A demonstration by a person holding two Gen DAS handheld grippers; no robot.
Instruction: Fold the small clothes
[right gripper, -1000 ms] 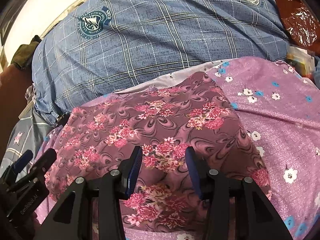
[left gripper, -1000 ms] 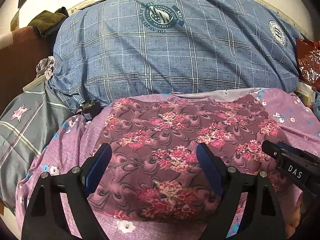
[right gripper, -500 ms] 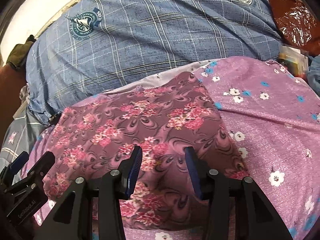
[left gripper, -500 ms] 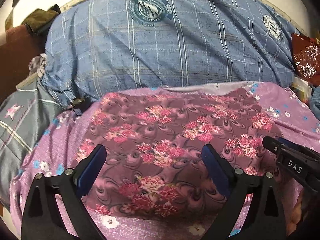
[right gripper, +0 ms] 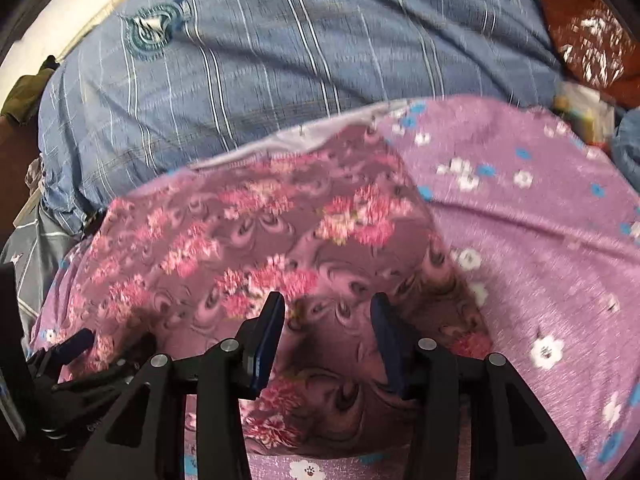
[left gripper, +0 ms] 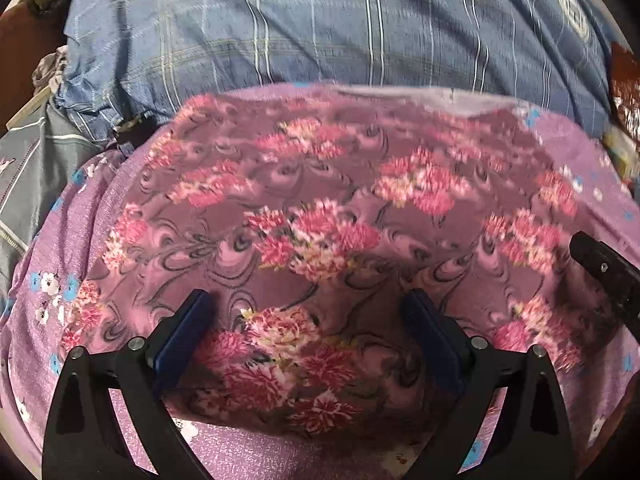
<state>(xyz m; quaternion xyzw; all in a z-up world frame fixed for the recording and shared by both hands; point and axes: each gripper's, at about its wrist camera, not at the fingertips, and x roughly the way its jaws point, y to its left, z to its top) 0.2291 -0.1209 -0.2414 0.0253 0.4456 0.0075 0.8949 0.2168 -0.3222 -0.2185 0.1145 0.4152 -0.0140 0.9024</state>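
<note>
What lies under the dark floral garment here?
The floral garment lies on a lilac flowered sheet, which shows around its near, left and right edges. A pale grey strip peeks past its far edge. Whatever is directly beneath is covered.

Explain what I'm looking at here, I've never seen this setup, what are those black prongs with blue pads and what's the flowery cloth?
No robot here: a person holds a two-finger gripper in each hand, and a fisheye camera on each one looks forward along its fingers. One picture comes from the left gripper, the other from the right gripper. The black prongs are the fingers, the blue strips their pads. Both grippers are open and hold nothing. Under them lies the floral garment, dark mauve with pink flowers, to be folded, spread on a lilac flowered bedsheet. Behind it sits a large blue checked pillow. Both pictures are motion-blurred.
</note>
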